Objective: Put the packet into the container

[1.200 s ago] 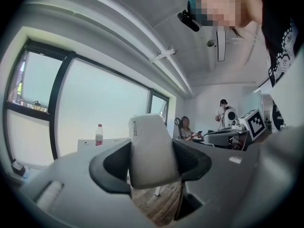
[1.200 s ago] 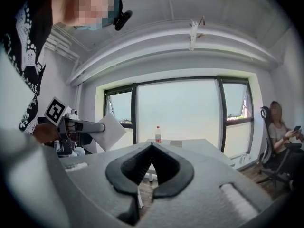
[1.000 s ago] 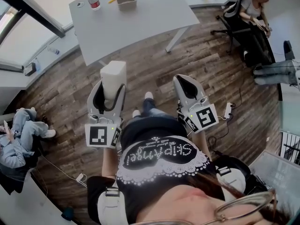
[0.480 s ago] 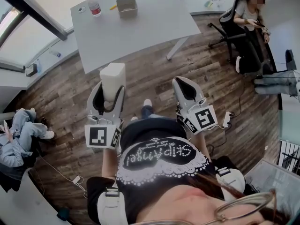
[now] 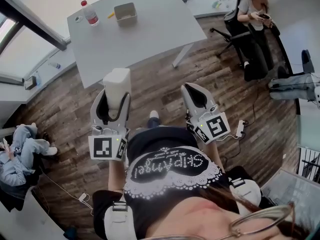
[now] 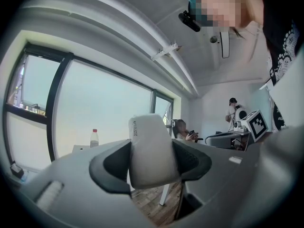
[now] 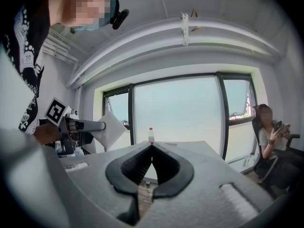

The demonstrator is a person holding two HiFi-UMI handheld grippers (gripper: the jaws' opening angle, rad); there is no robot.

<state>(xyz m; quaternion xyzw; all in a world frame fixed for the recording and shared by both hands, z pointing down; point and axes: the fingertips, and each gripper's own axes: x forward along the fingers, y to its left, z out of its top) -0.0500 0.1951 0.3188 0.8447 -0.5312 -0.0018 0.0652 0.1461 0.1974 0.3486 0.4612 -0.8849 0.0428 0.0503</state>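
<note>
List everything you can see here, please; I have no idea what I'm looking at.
packet: one, white, between the left gripper's fingers
container: one, tan, on the table
bottle: one, clear with red cap, on the table, left of the container
table: one, pale grey, ahead
floor: brown wood, underfoot
person on chair: one, upper right
person in jeans: one, lower left
left gripper: one, grey, shut on the packet
right gripper: one, grey, fingers together, empty

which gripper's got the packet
The left gripper, at the head view's left: its jaws clamp the white packet. The right gripper has its jaws closed together with nothing between them.
</note>
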